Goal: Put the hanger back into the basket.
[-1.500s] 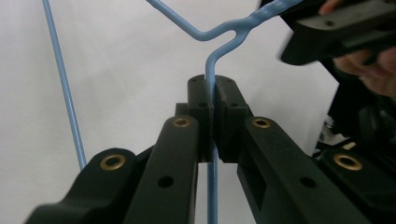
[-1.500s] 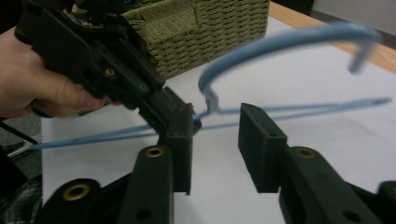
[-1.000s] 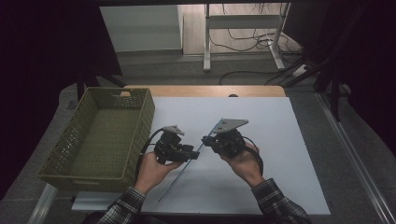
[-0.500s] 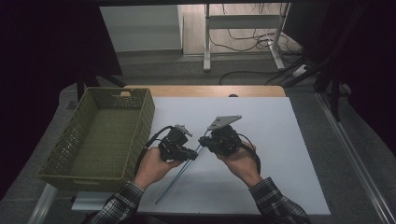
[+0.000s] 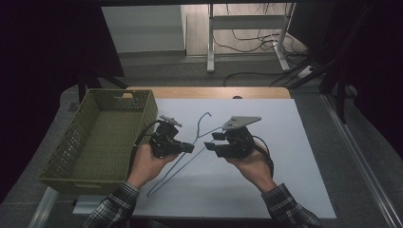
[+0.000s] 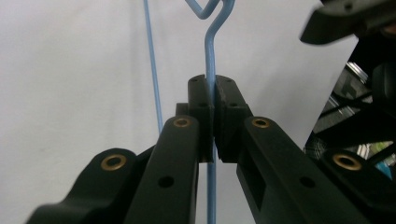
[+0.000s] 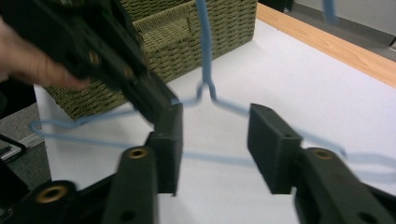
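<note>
A thin blue wire hanger (image 5: 178,168) slants over the white table sheet (image 5: 285,180), its hook (image 5: 204,117) raised at the far end. My left gripper (image 5: 190,148) is shut on it, the jaws having just closed. In the left gripper view the two pads pinch the hanger's straight stem (image 6: 209,51) just below the hook. My right gripper (image 5: 209,145) faces it from the right, and its jaws have just been opening. In the right gripper view the right gripper (image 7: 215,140) stands open, with the hanger's neck (image 7: 205,60) beyond the gap and the pads off the wire.
A green woven basket (image 5: 90,183) stands at the table's left, close beside the left hand; it is also in the right gripper view (image 7: 219,23). A wooden table edge (image 5: 209,92) runs along the back. Behind it stand a metal desk frame and floor cables.
The left gripper has closed on the hanger and risen a little, so the hook now stands up. The right gripper's jaws have parted from the wire.
</note>
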`<state>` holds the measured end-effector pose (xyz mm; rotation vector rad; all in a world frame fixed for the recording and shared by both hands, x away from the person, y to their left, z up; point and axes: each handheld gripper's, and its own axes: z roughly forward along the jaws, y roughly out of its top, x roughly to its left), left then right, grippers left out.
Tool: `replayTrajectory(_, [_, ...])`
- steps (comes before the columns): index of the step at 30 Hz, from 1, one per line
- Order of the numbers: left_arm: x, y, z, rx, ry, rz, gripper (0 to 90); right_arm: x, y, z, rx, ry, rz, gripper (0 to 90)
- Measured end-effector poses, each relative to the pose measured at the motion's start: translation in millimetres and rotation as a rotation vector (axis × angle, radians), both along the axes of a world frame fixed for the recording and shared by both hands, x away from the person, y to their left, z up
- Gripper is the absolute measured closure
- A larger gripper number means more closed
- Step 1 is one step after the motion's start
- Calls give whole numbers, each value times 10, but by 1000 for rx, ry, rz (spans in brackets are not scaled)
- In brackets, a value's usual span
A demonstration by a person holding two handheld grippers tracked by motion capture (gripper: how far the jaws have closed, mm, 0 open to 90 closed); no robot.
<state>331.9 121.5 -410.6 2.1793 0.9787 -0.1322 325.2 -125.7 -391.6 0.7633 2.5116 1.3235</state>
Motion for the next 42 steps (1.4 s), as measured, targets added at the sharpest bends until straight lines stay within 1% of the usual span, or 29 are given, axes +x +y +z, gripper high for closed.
replayTrajectory(1, [-1, 31, 20, -2, 0, 4, 875, 0, 0, 0, 0, 0, 0, 523])
replayTrajectory(2, [-5, 99, 59, -17, -10, 17, 875, -16, -47, -13, -6, 0, -1, 463])
replayTrajectory(3, [-5, 99, 59, -17, -10, 17, 874, -16, -47, -13, -6, 0, -1, 463])
replayTrajectory(4, [-7, 169, 103, -33, -15, 28, 874, -31, -96, -32, -11, -2, 2, 417])
replayTrajectory(5, [-7, 169, 103, -33, -15, 28, 875, -31, -96, -32, -11, -2, 2, 417])
replayTrajectory(6, [-8, 237, 153, -49, -20, 42, 875, -47, -141, -57, -23, -5, 4, 368])
replayTrajectory(7, [-8, 237, 153, -49, -20, 42, 875, -47, -141, -57, -23, -5, 4, 368])
replayTrajectory(9, [-11, 300, 209, -58, -28, 56, 875, -59, -189, -83, -26, 2, 2, 329])
replayTrajectory(11, [-20, 395, 299, -73, -43, 76, 874, -79, -263, -118, -24, 10, -14, 279])
replayTrajectory(12, [-20, 395, 299, -73, -43, 76, 875, -86, -289, -127, -24, 10, -17, 266])
replayTrajectory(13, [-22, 458, 354, -87, -46, 88, 875, -94, -314, -134, -22, 8, -22, 247])
replayTrajectory(14, [-22, 458, 354, -87, -46, 88, 875, -94, -314, -134, -22, 8, -22, 247])
replayTrajectory(17, [-29, 547, 446, -99, -52, 106, 875, -124, -422, -142, -9, 6, -47, 197])
replayTrajectory(19, [-39, 608, 518, -97, -62, 117, 875, -132, -449, -141, -2, 5, -53, 185])
replayTrajectory(20, [-49, 677, 585, -101, -70, 127, 875, -148, -507, -140, 11, 10, -67, 164])
replayTrajectory(24, [-68, 844, 689, -93, -89, 152, 874, -176, -614, -157, 23, 10, -95, 122])
replayTrajectory(25, [-68, 844, 689, -93, -89, 152, 874, -181, -639, -165, 24, 10, -102, 110])
replayTrajectory(27, [-69, 978, 736, -84, -102, 176, 874, -185, -664, -175, 26, 15, -106, 102])
replayTrajectory(28, [-67, 1063, 757, -82, -107, 186, 874, -193, -713, -199, 17, 16, -132, 74])
replayTrajectory(29, [-67, 1063, 757, -82, -107, 186, 874, -194, -729, -207, 16, 14, -137, 72])
replayTrajectory(30, [-63, 1180, 780, -73, -114, 205, 874, -198, -750, -218, 18, 18, -143, 72])
replayTrajectory(31, [-63, 1180, 780, -73, -114, 205, 875, -198, -750, -218, 18, 18, -143, 72])
replayTrajectory(32, [-60, 1298, 796, -68, -121, 221, 874, -201, -788, -239, 15, 23, -154, 71])
replayTrajectory(33, [-60, 1298, 796, -68, -121, 221, 875, -201, -788, -239, 15, 23, -154, 71])
replayTrajectory(34, [-54, 1420, 807, -63, -127, 239, 875, -205, -821, -261, 17, 31, -161, 70])
replayTrajectory(35, [-54, 1420, 807, -63, -127, 239, 874, -206, -838, -273, 17, 32, -165, 67])
replayTrajectory(37, [-48, 1541, 811, -63, -129, 261, 874, -208, -852, -285, 18, 35, -168, 58])
replayTrajectory(38, [-39, 1662, 804, -63, -129, 276, 874, -205, -879, -315, 19, 36, -175, 45])
replayTrajectory(42, [-25, 1893, 773, -62, -127, 303, 875, -209, -917, -357, 12, 42, -182, 31])
